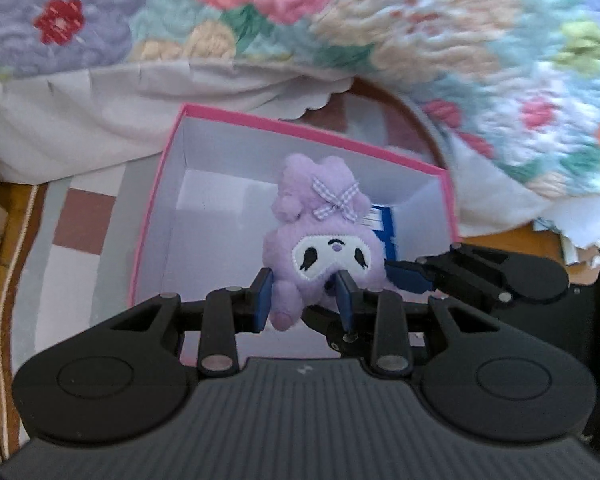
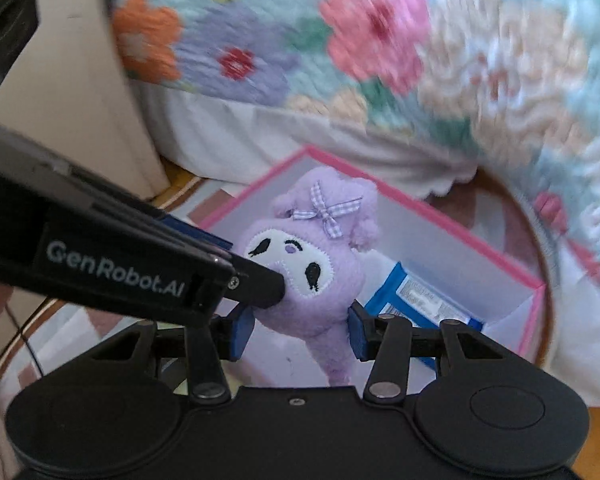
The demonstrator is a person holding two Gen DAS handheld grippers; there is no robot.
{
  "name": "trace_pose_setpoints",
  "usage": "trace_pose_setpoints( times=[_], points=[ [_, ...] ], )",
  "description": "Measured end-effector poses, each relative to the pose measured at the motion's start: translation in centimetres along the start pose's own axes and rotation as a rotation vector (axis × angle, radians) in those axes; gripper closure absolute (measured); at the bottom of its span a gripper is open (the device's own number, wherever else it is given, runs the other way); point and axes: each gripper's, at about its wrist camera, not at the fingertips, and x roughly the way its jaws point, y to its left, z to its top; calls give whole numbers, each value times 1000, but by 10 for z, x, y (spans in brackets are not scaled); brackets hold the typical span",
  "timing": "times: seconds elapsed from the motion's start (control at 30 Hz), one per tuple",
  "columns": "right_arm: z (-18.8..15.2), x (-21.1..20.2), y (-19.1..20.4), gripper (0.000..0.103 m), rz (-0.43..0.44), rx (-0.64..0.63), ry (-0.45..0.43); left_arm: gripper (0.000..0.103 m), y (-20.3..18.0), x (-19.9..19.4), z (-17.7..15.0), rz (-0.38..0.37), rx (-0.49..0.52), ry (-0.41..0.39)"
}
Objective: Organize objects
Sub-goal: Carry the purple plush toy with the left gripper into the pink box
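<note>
A floral quilt [image 1: 480,40] hung over a white sheet [image 1: 100,100] at the bed's edge, and below it lay a checked rug [image 1: 80,220]. On the rug sat the pink box [image 1: 300,130], open, with a blue packet [image 2: 420,296] in its corner. Above the box hung the purple plush [image 1: 324,240], pinched between both tools: the left hand-held gripper [image 1: 306,298] narrow on its lower body, the right hand-held gripper [image 2: 300,330] clamped on it too.

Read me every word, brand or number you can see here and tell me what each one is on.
"GenRobot.AI": white letters on the side of the left gripper, seen in the right wrist view.
White label on the blue packet in the pink box: print too small and blurred to read.
</note>
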Motion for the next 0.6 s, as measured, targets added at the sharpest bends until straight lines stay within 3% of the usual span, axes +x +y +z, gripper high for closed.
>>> trace_pose_setpoints(
  times=[0.27, 0.6],
  points=[
    [8, 71, -40, 50, 40, 115, 65, 71, 16, 65, 22, 56, -40, 43],
    [11, 102, -62, 45, 64, 219, 143, 71, 34, 99, 26, 65, -96, 59]
  ],
)
